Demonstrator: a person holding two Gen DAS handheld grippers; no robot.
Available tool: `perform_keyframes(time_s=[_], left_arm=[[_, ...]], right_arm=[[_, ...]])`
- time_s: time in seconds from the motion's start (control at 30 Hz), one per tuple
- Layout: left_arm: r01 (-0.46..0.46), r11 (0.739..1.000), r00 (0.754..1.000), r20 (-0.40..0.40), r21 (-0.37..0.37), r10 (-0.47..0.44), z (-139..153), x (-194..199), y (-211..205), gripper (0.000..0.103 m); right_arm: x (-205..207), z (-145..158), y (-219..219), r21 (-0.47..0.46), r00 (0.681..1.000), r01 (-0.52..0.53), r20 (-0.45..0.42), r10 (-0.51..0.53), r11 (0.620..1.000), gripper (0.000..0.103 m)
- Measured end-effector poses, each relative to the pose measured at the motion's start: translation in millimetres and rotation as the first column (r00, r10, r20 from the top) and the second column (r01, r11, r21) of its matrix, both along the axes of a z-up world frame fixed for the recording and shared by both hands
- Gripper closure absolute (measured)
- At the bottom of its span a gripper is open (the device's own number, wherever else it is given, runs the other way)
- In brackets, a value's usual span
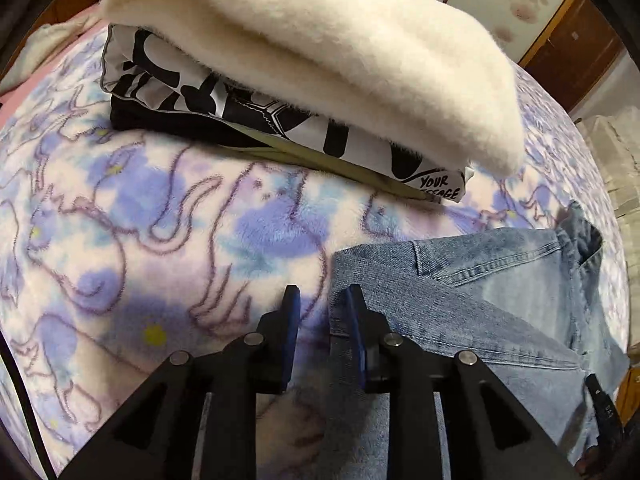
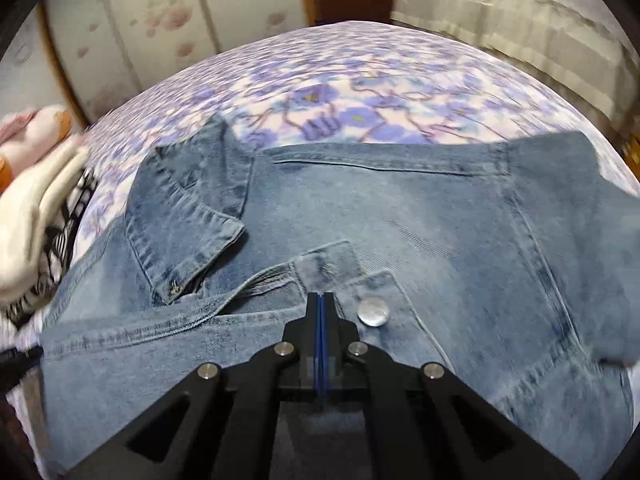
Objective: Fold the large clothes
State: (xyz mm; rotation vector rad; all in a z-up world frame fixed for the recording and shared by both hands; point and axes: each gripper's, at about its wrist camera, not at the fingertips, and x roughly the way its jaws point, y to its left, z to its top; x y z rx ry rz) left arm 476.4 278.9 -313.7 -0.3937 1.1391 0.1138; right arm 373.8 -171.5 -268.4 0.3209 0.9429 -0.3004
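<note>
A light blue denim jacket [image 2: 400, 216] lies spread on the bed, its collar [image 2: 188, 208] turned up at the left and a metal snap button [image 2: 373, 312] near the front. My right gripper [image 2: 322, 298] is shut, pads together, with its tips down on the denim just left of the button; no cloth shows between the pads. In the left wrist view the jacket [image 1: 480, 304] fills the lower right. My left gripper [image 1: 322, 300] stands open by a narrow gap at the jacket's left edge. Its right finger is over the denim and its left finger over the blanket.
A purple-flowered fleece blanket [image 1: 140, 220] covers the bed. A folded stack, cream fleece [image 1: 300, 60] on a black-and-white printed garment [image 1: 240, 100], sits beyond the left gripper, with the stack [image 2: 40, 208] to the left of the jacket. Wardrobe doors [image 2: 160, 20] and pale bedding [image 2: 520, 28] border the bed.
</note>
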Motion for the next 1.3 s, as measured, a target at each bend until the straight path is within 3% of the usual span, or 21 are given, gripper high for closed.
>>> perform_keyframes(time_s=[0.17, 0.27, 0.37, 0.53, 0.7, 0.83, 0.9, 1.0, 1.13, 1.3], left_arm=[[-0.019, 0.998, 1.0, -0.007, -0.063, 0.019, 16.4, -19.9, 4.5, 0.082], [-0.023, 0.993, 1.0, -0.008, -0.118, 0.022, 25.0, -44.9, 0.5, 0.082], [0.012, 0.985, 1.0, 0.0, -0.174, -0.012, 29.9, -69.2, -3.1, 0.082], [0.113, 0.962, 0.992, -0.027, -0.248, -0.124, 29.0, -101.1, -17.6, 0.082], [0.175, 0.965, 0.973, -0.116, -0.198, -0.2, 11.6, -128.3, -30.0, 0.082], [0.181, 0.966, 0.973, -0.109, -0.185, -0.203, 9.8, -138.1, -34.5, 0.082], [0.213, 0.968, 0.965, -0.127, -0.132, -0.229, 8.2, -142.8, -39.5, 0.082], [0.316, 0.949, 0.94, -0.135, 0.006, -0.313, 3.5, -143.9, -64.0, 0.082], [0.288, 0.957, 0.949, -0.14, 0.02, -0.282, 1.9, -142.9, -67.9, 0.082], [0.272, 0.96, 0.954, -0.146, 0.062, -0.261, 10.2, -143.0, -73.3, 0.082]], right_arm=[[-18.8, 25.3, 14.3, 0.053, 0.997, 0.073, 0.019, -0.074, 0.996, 0.103], [-28.8, 27.3, 30.8, 0.144, 0.997, 0.081, 0.0, -0.082, 0.986, 0.103], [-37.3, 21.3, 57.9, 0.187, 0.999, 0.024, -0.043, -0.016, 0.982, 0.103], [-48.8, 8.3, 99.2, 0.155, 0.983, -0.123, -0.115, 0.141, 0.98, 0.103], [-59.4, -5.2, 119.3, 0.097, 0.951, -0.222, -0.197, 0.237, 0.97, 0.103], [-64.8, -7.2, 123.0, 0.045, 0.924, -0.301, -0.234, 0.303, 0.953, 0.103], [-68.1, -7.5, 118.5, 0.062, 0.926, -0.295, -0.227, 0.301, 0.954, 0.103], [-73.7, -8.8, 115.6, 0.077, 0.933, -0.282, -0.212, 0.292, 0.956, 0.103], [-77.1, -8.2, 116.3, 0.069, 0.939, -0.276, -0.195, 0.284, 0.959, 0.103], [-85.7, -6.0, 105.7, 0.131, 0.957, -0.227, -0.154, 0.246, 0.965, 0.103]])
